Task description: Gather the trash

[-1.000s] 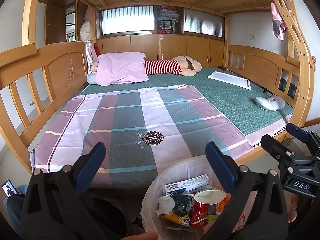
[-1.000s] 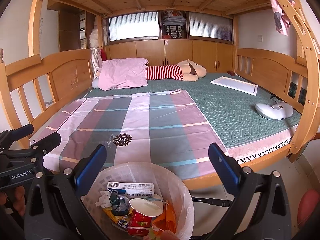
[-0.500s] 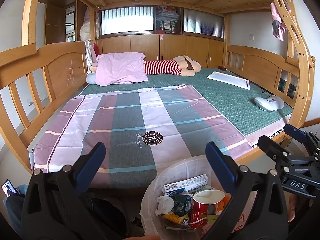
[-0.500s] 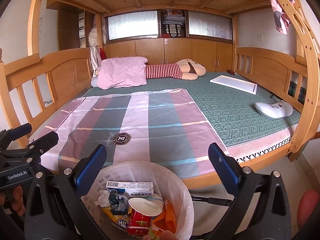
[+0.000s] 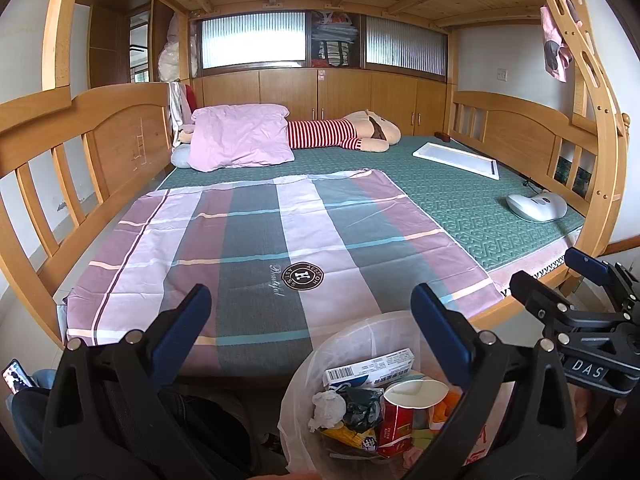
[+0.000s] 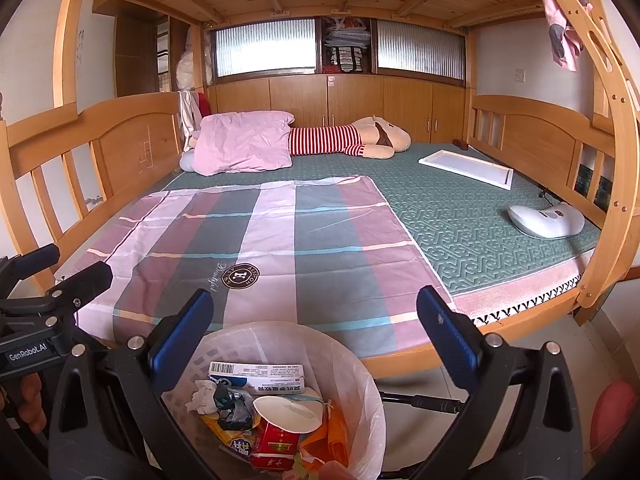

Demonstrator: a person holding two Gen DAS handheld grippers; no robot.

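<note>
With both the left gripper (image 5: 306, 334) and right gripper (image 6: 314, 340) held spread and empty above the near, trash-filled bin (image 6: 360, 364), collection seems finished, and any next move would require fresh litter to be found.

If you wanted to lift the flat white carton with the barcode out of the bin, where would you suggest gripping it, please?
I would probably take the flat white carton by its long upper edge, coming straight down from above. It lies on top of the other rubbish at the far side of the lined trash bin, with its broad face up, so only its thin edges fit between fingers. The open right hand-held gripper hangs right over it.
</note>
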